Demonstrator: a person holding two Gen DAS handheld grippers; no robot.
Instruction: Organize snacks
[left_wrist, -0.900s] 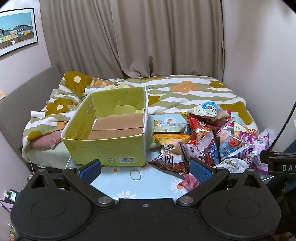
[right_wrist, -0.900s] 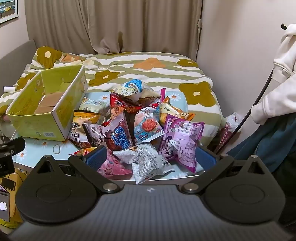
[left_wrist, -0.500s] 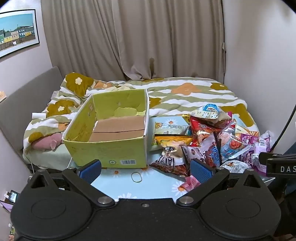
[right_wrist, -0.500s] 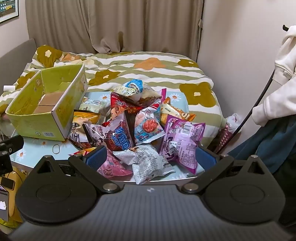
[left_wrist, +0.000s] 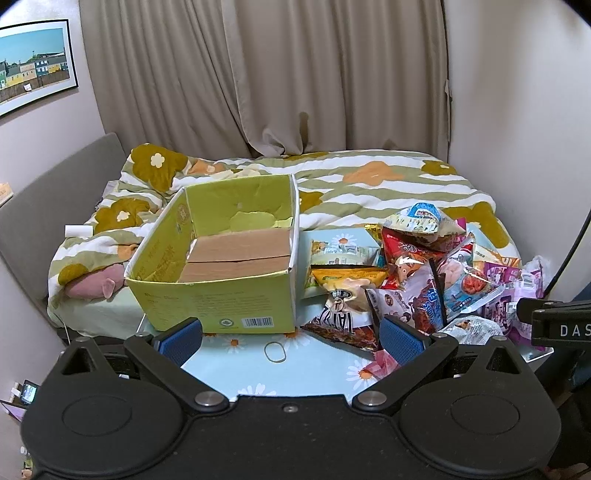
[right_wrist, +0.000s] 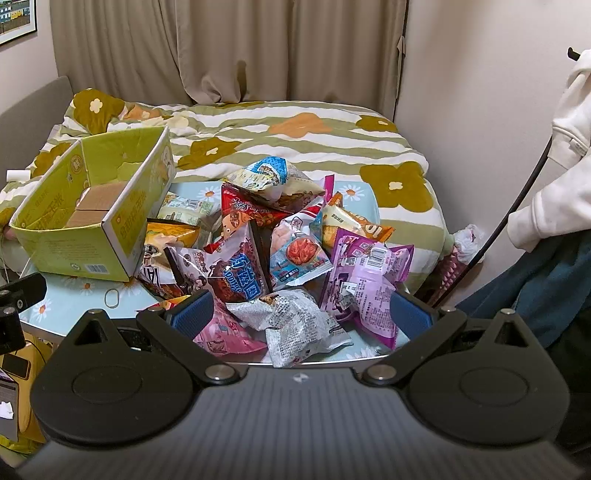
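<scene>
- The left claw (left_wrist: 291, 334) is held wide apart with nothing between its blue pads (left_wrist: 183, 339); it hangs over the near edge of the tabletop (left_wrist: 229, 363), tilted downward.
- A rubber band (left_wrist: 275, 350) is seen lying on the tabletop just ahead of the left claw.
- The yellow-green cardboard box (left_wrist: 221, 258) is set on the tabletop's left part, open at the top; only brown flaps are seen on its floor, and part of that floor is hidden by the near wall.
- The right claw (right_wrist: 301, 314) is likewise spread wide and empty, held over the near side of the snack pile (right_wrist: 266, 236).
- A grey-white crumpled packet (right_wrist: 299, 321) lies between its fingers but is not touched by the pads (right_wrist: 194, 314).
- A purple bag (right_wrist: 364, 280) lies beside the right pad, and a pink packet (right_wrist: 229, 336) is partly covered by the left finger.
- The snack pile is heaped right of the box, bags overlapping; most printing cannot be read and lower bags are largely hidden.
- A bed (right_wrist: 295, 136) with a flowered cover is seen behind the tabletop.
- A white sleeve (right_wrist: 554, 184) is cut off at the right edge.
</scene>
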